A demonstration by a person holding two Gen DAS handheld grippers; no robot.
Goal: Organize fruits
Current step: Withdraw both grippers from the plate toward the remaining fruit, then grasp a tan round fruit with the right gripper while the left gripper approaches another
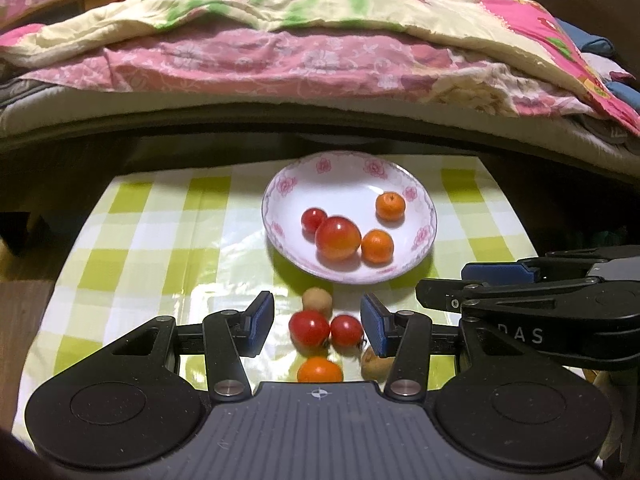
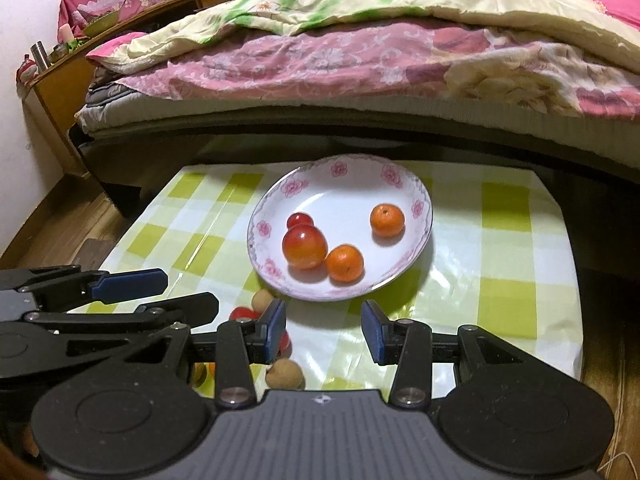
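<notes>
A white floral plate point(image 1: 348, 176) point(image 2: 344, 184) holds a big red-orange tomato point(image 1: 338, 238) point(image 2: 305, 247), a small red tomato point(image 1: 313, 219) point(image 2: 299, 220) and two oranges point(image 1: 390, 205) point(image 1: 377, 245) point(image 2: 386, 220) point(image 2: 345, 263). On the cloth in front lie two red tomatoes point(image 1: 309, 327) point(image 1: 346, 330), an orange point(image 1: 319, 371) and two brown longans point(image 1: 317, 301) point(image 1: 376, 362) point(image 2: 284, 375). My left gripper point(image 1: 318, 320) is open, low over the two red tomatoes. My right gripper point(image 2: 324, 326) is open and empty just before the plate.
A green-checked cloth point(image 1: 160, 240) point(image 2: 500, 260) covers the small table. A bed with pink and cream quilts point(image 1: 300, 40) point(image 2: 360, 40) stands right behind it. A wooden shelf point(image 2: 80, 52) with clutter is at the far left. Each gripper shows in the other's view point(image 1: 520, 280) point(image 2: 120, 284).
</notes>
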